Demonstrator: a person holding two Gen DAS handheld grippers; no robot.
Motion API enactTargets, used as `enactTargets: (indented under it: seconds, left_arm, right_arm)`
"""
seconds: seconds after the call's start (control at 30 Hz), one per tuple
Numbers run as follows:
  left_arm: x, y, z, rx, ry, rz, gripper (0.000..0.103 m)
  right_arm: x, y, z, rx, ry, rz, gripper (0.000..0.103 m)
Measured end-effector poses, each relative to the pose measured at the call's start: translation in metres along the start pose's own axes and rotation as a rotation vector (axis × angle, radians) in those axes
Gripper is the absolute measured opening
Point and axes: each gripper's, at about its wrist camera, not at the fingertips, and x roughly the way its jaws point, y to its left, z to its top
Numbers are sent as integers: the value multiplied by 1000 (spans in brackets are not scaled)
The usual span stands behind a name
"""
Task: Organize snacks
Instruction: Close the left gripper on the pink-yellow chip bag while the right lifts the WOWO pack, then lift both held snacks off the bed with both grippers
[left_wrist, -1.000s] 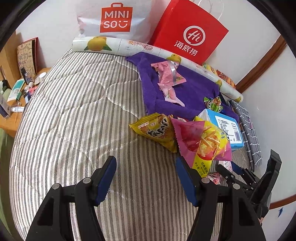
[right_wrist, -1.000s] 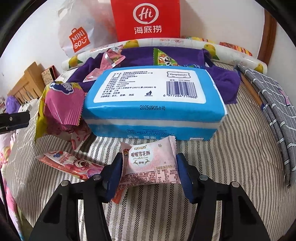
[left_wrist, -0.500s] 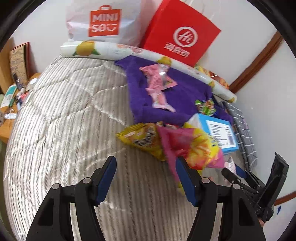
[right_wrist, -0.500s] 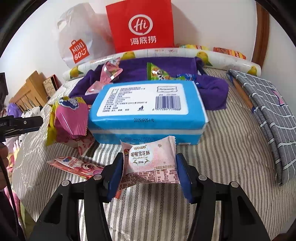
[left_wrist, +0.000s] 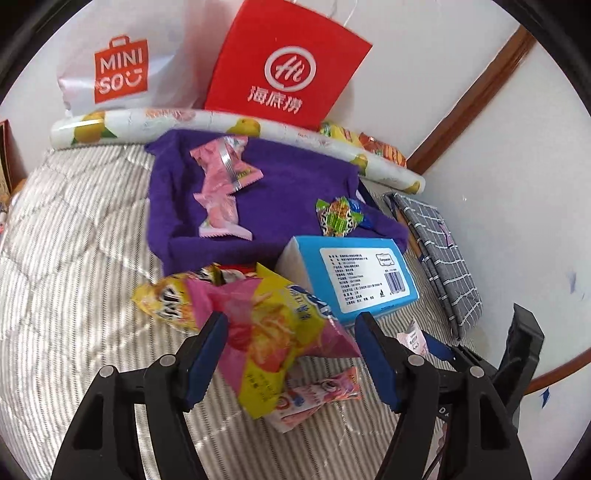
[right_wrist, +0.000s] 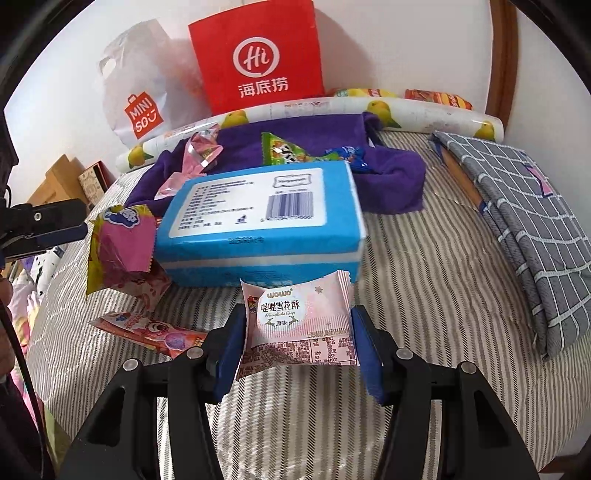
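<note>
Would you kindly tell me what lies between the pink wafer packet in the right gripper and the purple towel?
The blue tissue pack lies between the pink wafer packet and the purple towel; the right wrist view shows this.

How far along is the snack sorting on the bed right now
Done: pink packets and a green candy packet lie on the purple towel. In hand: the right gripper is shut on a pink WOWO pastry packet; the left gripper is opening, the pink-and-yellow chip bag between its jaws. Left: a yellow bag and a strawberry wrapper, both off the towel.
</note>
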Motion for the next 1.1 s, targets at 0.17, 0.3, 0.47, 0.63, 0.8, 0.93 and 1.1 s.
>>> enactTargets:
  seconds: [0.17,0.3,0.47,0.63,0.8,0.93,1.1]
  left_arm:
    - [23,-6,0,-30,41,59,69]
    - [27,-6,0,-34,27,77,69]
    - [27,-6,-3,-31,19,105,62]
    - [13,-7,-8,-18,-6,83,46]
    - [1,-7,-17,-23,-16,66,43]
    - [-11,-9,-24,-21,-31,61,42]
    - [-27,-12,-34,-17,-51,53,42]
  right_arm:
    - [-2,-10,-3,12,2,-3,56]
    - [-2,-16,-6,16,8,0,56]
    - [-3,-23,-8,46,14,34,56]
    - [-8,-25,-10,52,7,38,56]
    - [-18,-25,-13,59,-3,62,56]
    - [-29,-21,-14,64,-18,78,56]
    - [-44,-14,-16,51,-39,75,56]
